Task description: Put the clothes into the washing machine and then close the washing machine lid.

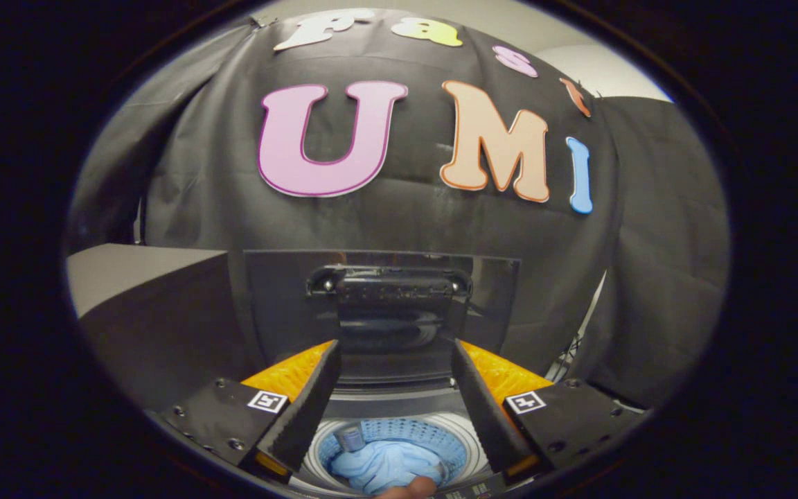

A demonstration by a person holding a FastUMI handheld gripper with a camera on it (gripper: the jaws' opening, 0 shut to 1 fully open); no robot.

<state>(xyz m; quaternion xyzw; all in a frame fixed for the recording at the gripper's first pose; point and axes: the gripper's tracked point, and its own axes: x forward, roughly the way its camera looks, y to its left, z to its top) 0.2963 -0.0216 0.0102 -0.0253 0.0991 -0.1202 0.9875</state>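
- Gripper (393,388) spread wide, empty, above the washing machine (399,405).
- Blue clothes (385,463) already down in the drum; soft, light.
- Lid (281,305) upright beyond the fingers: stiff, hinged; best pushed at its top edge.

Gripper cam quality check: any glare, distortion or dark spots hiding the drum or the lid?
Gripper view: strong fisheye bending, straight edges curve outward. The raised lid is glossy and mirrors the scene, so its surface is hard to read. The drum is brightly lit, with the light blue clothes clear between the open gripper fingers. A grey box beside the machine is shadowed on its front.
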